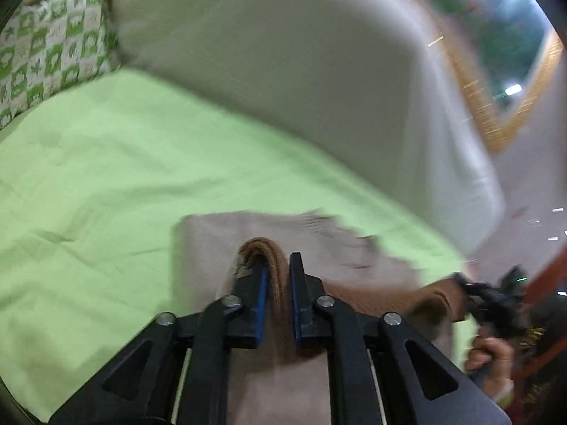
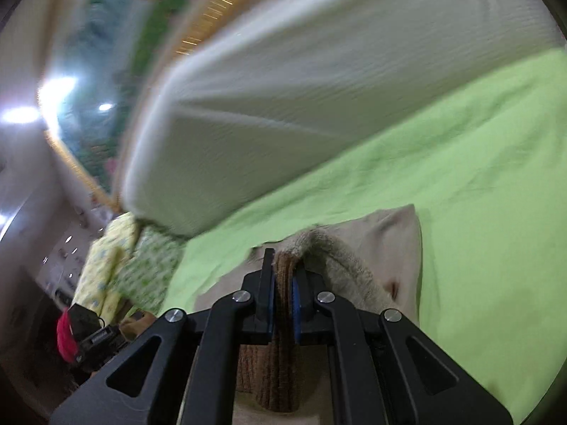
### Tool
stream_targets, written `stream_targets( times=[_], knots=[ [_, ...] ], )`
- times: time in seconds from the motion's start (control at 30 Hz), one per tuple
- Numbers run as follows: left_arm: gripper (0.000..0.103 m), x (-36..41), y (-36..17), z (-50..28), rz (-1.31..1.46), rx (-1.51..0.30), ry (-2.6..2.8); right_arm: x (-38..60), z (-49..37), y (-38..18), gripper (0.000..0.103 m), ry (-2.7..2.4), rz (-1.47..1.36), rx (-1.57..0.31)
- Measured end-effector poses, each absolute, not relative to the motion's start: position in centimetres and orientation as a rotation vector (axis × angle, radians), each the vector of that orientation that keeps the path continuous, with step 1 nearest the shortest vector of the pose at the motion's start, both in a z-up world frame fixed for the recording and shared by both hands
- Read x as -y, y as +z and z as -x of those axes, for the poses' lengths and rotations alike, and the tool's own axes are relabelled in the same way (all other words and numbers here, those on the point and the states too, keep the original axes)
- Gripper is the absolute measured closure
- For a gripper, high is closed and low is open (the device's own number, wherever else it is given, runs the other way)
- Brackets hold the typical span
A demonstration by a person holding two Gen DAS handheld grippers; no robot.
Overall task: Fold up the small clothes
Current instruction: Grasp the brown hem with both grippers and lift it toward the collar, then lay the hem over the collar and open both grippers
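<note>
A small beige-brown garment (image 1: 226,241) lies on the light green sheet (image 1: 106,163). My left gripper (image 1: 278,265) is shut on a bunched brown edge of the garment, which loops over the left finger. My right gripper (image 2: 283,265) is shut on another brown ribbed edge of the same garment (image 2: 393,233), with a fuzzy beige fold draped to its right. The right gripper also shows at the right of the left wrist view (image 1: 464,287), gripping the cloth's other end. Both views are blurred by motion.
A large white cushion (image 1: 283,71) stands along the back of the sheet. A green patterned pillow (image 1: 53,53) sits at the far left. Yellow and green patterned cloths (image 2: 124,265) hang at the bed's end. A gold-framed picture (image 2: 141,35) is on the wall.
</note>
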State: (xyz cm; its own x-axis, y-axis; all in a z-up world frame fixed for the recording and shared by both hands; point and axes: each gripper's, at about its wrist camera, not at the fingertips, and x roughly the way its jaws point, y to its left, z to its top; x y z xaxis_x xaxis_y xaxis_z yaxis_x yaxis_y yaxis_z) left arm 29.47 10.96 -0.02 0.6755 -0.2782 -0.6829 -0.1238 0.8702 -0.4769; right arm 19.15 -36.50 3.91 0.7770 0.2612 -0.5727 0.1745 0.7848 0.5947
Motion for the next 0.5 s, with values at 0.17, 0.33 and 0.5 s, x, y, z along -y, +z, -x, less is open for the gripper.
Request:
stream_targets(
  times=[0.17, 0.33, 0.5],
  knots=[
    [0.041, -12.5, -2.1, -29.1, 0.562, -0.847, -0.044, 37.7, -20.7, -0.2, 0.08, -0.052, -0.714, -0.845],
    [0.039, -13.7, -1.4, -26.0, 0.527, -0.805, -0.036, 38.3, -17.6, 0.2, 0.055, -0.052, -0.694, -0.738],
    [0.032, -11.2, -1.1, -26.4, 0.266, -0.851, -0.058, 36.6, -18.0, 2.0, 0.052, -0.025, -0.472, -0.731]
  ],
)
